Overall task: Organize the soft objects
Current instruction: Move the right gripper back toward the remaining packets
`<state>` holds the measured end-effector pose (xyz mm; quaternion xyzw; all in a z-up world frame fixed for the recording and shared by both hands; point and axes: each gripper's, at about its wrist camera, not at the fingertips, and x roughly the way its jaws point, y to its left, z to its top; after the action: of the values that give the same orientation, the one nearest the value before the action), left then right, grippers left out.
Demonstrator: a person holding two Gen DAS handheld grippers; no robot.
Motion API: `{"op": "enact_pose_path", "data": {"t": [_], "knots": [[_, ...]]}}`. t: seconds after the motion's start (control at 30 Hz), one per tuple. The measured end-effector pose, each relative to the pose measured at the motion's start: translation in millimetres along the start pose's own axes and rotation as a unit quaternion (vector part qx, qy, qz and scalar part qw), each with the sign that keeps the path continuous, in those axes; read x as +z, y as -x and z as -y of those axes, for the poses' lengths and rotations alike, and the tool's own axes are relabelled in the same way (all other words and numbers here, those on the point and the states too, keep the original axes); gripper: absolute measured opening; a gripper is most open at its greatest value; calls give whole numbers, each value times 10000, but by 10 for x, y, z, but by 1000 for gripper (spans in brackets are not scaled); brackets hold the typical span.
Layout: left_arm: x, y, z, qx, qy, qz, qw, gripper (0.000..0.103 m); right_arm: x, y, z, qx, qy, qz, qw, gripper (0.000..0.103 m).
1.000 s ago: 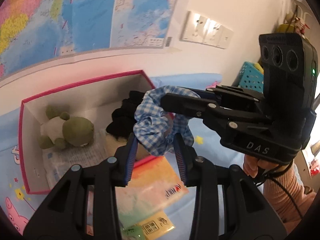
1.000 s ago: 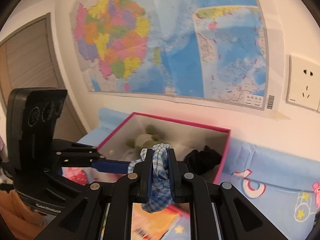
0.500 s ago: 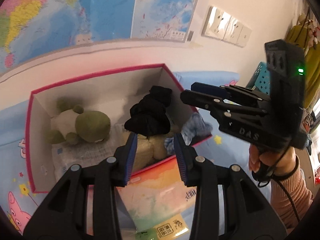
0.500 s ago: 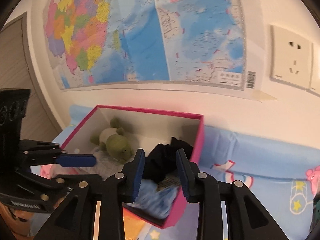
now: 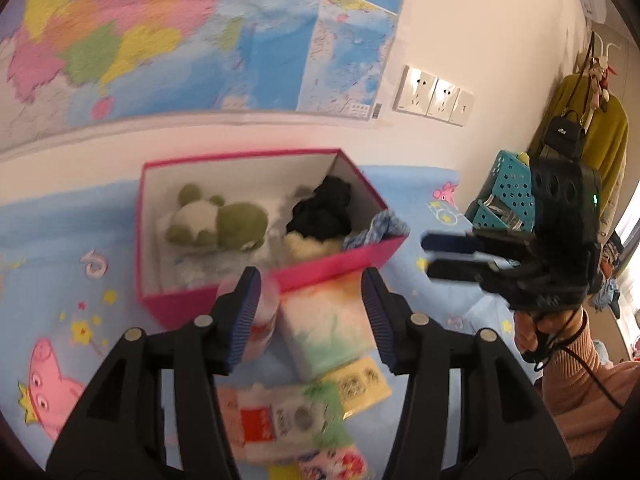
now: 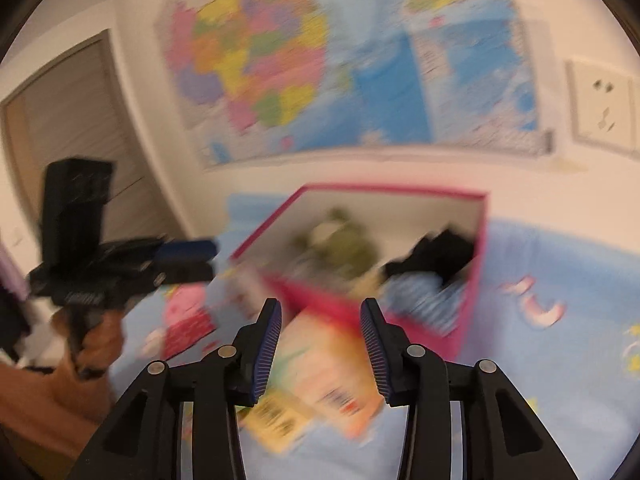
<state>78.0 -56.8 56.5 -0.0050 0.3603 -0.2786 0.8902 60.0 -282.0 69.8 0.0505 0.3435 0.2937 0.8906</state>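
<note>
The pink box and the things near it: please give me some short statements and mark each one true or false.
1. The blue checked cloth lies inside the pink box, at its corner. True.
2. The green plush toy lies on the bedsheet outside the box. False: it lies inside the box.
3. The left claw is holding the checked cloth. False: its jaws are opening and nothing is gripped between them.
4. A black soft item lies in the box, between the plush toy and the checked cloth. True.
5. The right claw is clamped on a packet. False: its jaws are opening, empty.
6. Colourful packets lie on the bedsheet in front of the box. True.
</note>
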Motion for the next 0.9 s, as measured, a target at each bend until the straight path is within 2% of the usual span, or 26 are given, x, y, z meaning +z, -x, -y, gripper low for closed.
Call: {"op": "enact_pose_path", "data": {"t": [0.13, 0.3, 0.57, 0.77, 0.9], "knots": [[-272, 31, -222, 125, 312, -218, 9992, 54, -322, -137, -239, 722, -174, -388, 9965, 42], [-605, -43, -433, 181, 637, -632, 9958, 54, -657, -491, -332, 1094, -612, -955, 9875, 42], [-981, -96, -589, 30, 960, -1050, 9898, 54, -875, -856, -407, 1189, -1167, -1428, 9756, 44], [-1091, -217, -569, -165, 888, -1296, 9874, 54, -879, -920, -477, 1227, -1304, -1475, 9727, 47], [-1127, -276, -542, -155, 787, -1377, 9872, 54, -861, -974, -464, 1307, -1504, -1433, 9694, 48]]}}
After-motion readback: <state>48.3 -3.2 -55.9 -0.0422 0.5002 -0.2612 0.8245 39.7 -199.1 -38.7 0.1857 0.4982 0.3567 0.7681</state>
